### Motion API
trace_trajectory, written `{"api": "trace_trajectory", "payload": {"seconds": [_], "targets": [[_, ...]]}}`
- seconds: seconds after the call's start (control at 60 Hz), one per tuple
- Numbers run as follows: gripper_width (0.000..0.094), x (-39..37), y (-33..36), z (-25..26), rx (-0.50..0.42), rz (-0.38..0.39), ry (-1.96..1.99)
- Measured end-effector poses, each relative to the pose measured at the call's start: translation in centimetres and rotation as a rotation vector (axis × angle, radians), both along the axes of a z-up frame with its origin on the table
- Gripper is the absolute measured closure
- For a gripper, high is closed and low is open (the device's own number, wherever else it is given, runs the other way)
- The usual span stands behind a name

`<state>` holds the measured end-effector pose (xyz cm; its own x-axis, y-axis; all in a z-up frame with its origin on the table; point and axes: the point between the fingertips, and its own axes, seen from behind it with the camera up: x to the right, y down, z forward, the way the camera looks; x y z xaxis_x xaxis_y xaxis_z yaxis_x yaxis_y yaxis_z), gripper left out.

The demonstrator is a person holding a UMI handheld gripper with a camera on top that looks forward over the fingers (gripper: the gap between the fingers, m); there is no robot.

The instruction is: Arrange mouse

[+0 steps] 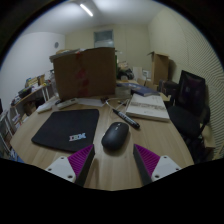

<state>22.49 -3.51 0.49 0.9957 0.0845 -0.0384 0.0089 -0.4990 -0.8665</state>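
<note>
A dark grey mouse (115,136) lies on the wooden desk (150,135), just ahead of my fingers and a little beyond the gap between them. A black mouse mat (66,128) with white lettering lies to the left of the mouse, touching or nearly touching its left side. My gripper (112,163) is open and empty; its purple pads (78,160) stand wide apart at either side, short of the mouse.
A pen (125,117) lies beyond the mouse. An open notebook (148,106) lies to the right of the pen. A large cardboard box (84,70) stands at the back of the desk. A black office chair (190,100) stands at the right. Clutter lies at the left.
</note>
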Motion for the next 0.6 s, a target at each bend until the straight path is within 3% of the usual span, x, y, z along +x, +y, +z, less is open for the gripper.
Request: {"api": "trace_trajectory", "payload": {"seconds": [0.283, 0.333, 0.483, 0.533, 0.55, 0.567, 0.583, 0.6], "targets": [[0.0148, 0.0, 4.9, -1.0, -0.031, -0.03, -0.042], [0.0103, -0.1, 5.5, -1.1, -0.036, -0.025, -0.043], [0.0169, -0.3, 5.6, -1.2, -0.075, -0.002, -0.049], [0.024, -0.5, 5.7, -1.3, -0.081, 0.011, -0.052], [0.022, -0.5, 5.7, -1.3, -0.08, 0.012, -0.052], [0.0253, -0.5, 5.7, -1.3, -0.082, 0.012, -0.051], [0.0348, -0.5, 5.7, -1.3, -0.083, 0.012, -0.049], [0.0357, -0.6, 5.7, -1.3, -0.084, 0.011, -0.045]]}}
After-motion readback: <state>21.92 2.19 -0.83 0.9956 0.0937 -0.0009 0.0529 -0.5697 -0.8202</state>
